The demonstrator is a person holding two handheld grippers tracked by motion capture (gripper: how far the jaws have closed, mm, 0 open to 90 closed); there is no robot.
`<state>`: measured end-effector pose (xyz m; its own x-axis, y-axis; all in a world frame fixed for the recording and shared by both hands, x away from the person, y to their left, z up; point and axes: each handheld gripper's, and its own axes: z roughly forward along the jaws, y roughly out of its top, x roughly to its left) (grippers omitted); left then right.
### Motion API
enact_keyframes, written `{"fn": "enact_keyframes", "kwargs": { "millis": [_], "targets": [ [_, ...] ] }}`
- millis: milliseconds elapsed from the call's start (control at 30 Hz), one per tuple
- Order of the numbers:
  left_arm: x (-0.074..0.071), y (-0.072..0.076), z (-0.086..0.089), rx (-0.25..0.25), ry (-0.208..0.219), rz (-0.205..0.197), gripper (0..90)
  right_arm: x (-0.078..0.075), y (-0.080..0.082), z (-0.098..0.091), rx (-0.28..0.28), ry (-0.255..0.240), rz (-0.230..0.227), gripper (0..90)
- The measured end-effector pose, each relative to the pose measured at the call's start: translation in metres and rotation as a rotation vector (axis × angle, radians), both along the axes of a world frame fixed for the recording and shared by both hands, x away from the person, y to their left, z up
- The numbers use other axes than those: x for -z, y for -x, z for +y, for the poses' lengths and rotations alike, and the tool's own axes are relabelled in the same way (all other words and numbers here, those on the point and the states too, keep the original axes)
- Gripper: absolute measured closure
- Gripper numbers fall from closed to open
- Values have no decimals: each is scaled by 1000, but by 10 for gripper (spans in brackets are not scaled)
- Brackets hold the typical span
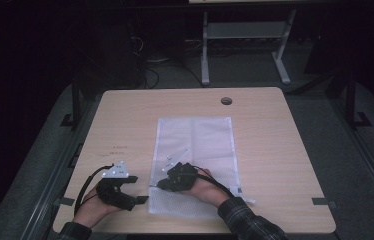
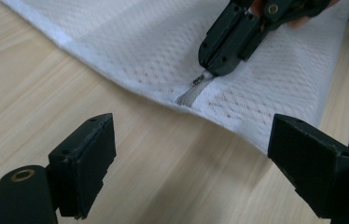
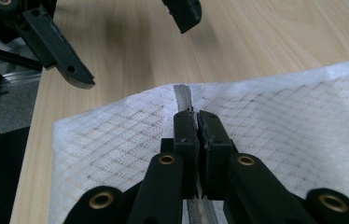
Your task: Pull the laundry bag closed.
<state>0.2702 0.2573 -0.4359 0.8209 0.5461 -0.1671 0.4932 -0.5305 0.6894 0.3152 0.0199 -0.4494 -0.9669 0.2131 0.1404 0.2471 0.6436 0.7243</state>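
Note:
A white mesh bag (image 1: pixel 195 145) lies flat on the wooden table (image 1: pixel 125 120), with a grey zipper (image 3: pixel 182 95) that ends at the bag's left edge. My right gripper (image 3: pixel 196 116) is shut on the small zipper pull (image 2: pixel 198 80), close to that edge; in the high view the right gripper (image 1: pixel 161 184) rests on the bag's near left part. My left gripper (image 2: pixel 196 154) stands open just left of the bag, jaws wide apart and nothing between them. From above, the left gripper (image 1: pixel 139 189) points at the bag's edge.
A round cable hole (image 1: pixel 226 101) sits near the table's far edge. Beyond the table stands a grey metal frame (image 1: pixel 245 40) on dark floor. Bare wood lies left and right of the bag.

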Motion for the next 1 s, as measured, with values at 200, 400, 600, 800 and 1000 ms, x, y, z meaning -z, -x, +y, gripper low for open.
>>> {"fn": "enact_keyframes", "kwargs": {
  "millis": [200, 400, 600, 800, 1000],
  "targets": [
    [-3, -3, -10, -6, 37, 33, 158, -6, 5, -5, 6, -6, -30, 867],
    [-4, -8, -22, -39, 44, 62, 158, -10, 11, -11, 20, -10, -55, 867],
    [1, -11, -29, -43, 31, 117, 215, -15, 10, -14, 33, -33, -64, 867],
    [3, -17, -27, -4, 64, 181, 457, -18, 10, -17, 35, -56, -56, 867],
    [2, -18, -28, 42, 73, 218, 790, -18, 11, -19, 29, -60, -65, 866]
  ]
}}
